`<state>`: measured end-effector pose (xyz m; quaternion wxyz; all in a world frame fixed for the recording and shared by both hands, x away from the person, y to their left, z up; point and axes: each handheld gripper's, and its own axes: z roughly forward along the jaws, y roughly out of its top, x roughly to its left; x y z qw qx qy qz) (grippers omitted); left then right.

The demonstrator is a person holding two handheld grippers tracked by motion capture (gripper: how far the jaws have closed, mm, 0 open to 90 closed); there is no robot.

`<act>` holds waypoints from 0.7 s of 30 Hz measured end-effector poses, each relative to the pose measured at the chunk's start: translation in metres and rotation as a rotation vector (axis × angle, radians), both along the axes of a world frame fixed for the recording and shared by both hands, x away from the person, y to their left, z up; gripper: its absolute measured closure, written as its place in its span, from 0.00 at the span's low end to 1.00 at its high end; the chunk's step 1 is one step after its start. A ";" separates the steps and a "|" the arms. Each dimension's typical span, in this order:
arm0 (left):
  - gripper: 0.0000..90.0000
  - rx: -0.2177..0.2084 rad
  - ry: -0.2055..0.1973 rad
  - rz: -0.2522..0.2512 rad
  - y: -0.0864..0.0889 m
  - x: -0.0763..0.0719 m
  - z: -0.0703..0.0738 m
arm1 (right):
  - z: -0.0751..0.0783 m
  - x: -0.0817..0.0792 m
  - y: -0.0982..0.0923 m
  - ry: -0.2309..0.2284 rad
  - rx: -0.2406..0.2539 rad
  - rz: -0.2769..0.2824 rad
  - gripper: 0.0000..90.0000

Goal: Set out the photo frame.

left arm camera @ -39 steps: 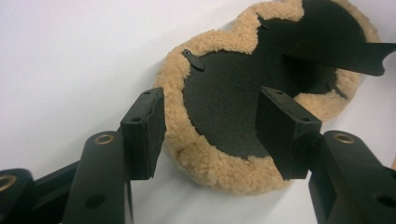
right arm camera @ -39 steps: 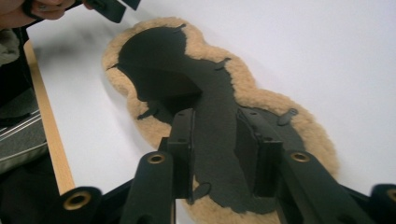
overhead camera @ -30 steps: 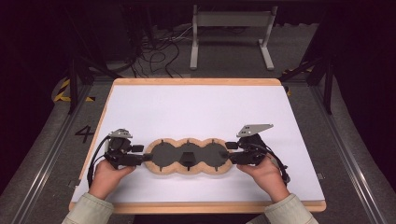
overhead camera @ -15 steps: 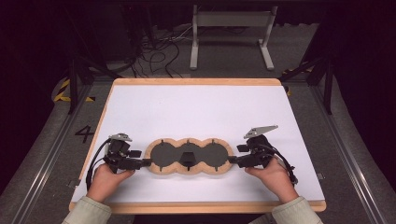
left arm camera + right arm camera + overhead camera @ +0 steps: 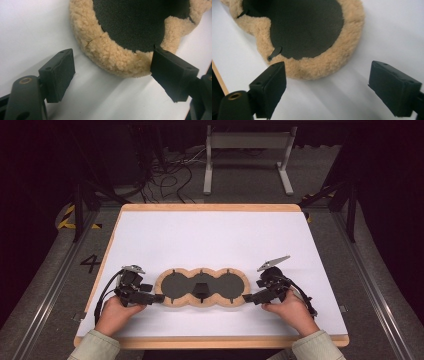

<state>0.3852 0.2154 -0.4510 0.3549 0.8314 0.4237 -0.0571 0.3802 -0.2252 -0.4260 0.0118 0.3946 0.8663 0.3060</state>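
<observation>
A fleece-edged mat point(image 5: 202, 288) of three joined dark rounds lies flat on the white desk point(image 5: 210, 240), low in the middle of the high view. The left hand-held gripper point(image 5: 156, 298) sits at its left end and the right hand-held gripper point(image 5: 249, 298) at its right end. Both have just been opening; their jaws stand apart with nothing pinched, and the fleece rim lies just beyond them.

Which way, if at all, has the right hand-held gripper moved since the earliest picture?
Yes. The right hand-held gripper has drawn back rightward off the fleece-edged mat, toward the table's right edge; its jaws have just been opening, nothing between them.
</observation>
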 end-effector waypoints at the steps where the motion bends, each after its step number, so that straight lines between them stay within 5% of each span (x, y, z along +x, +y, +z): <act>1: 0.21 -0.006 0.003 -0.002 0.000 0.000 0.000 | -0.001 0.000 0.001 0.005 -0.002 0.000 0.14; 9: 0.19 -0.013 0.003 -0.026 -0.007 -0.002 -0.001 | -0.011 0.003 0.013 0.061 -0.007 0.064 0.06; 21: 0.18 -0.023 0.004 -0.036 -0.011 -0.002 -0.002 | -0.013 0.001 0.026 0.051 -0.023 0.091 0.04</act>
